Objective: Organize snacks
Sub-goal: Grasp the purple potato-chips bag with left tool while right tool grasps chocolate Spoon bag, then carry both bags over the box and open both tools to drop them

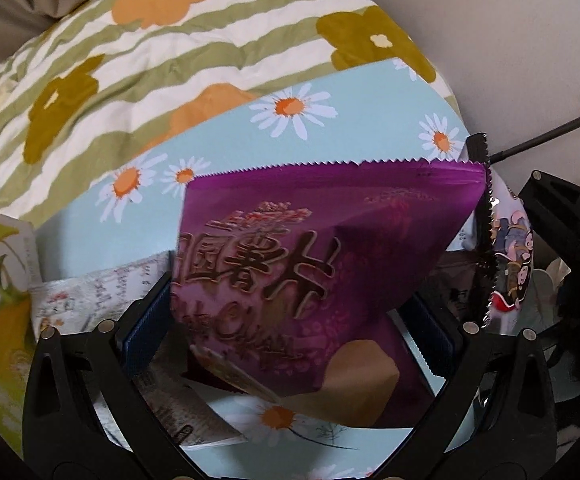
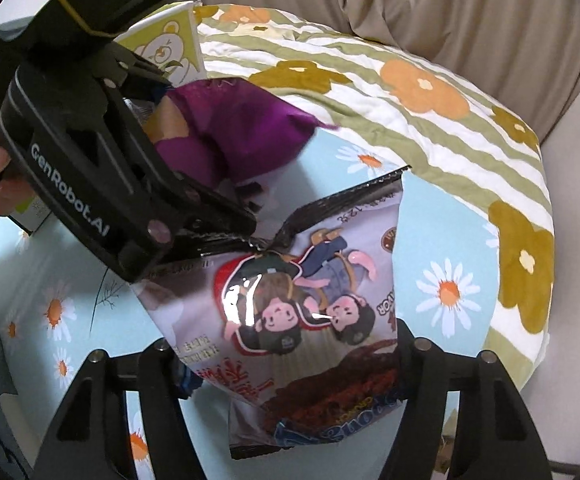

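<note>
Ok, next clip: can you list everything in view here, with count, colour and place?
chip bag: 1, purple, between the left hand-held gripper's fingers
cartoon bag: 1, pale with two cartoon kids, between the right hand-held gripper's fingers
white packet: 1, white with small print, lying left of the chip bag
bear box: 1, green and white, standing behind the chip bag
daisy cloth: 1, light blue, under the snacks
quilt: 1, green-striped with orange and olive flowers, behind the cloth
cable: 1, black, far right
left hand-held gripper: 1, black, shut on the chip bag
right hand-held gripper: 1, black, shut on the cartoon bag
</note>
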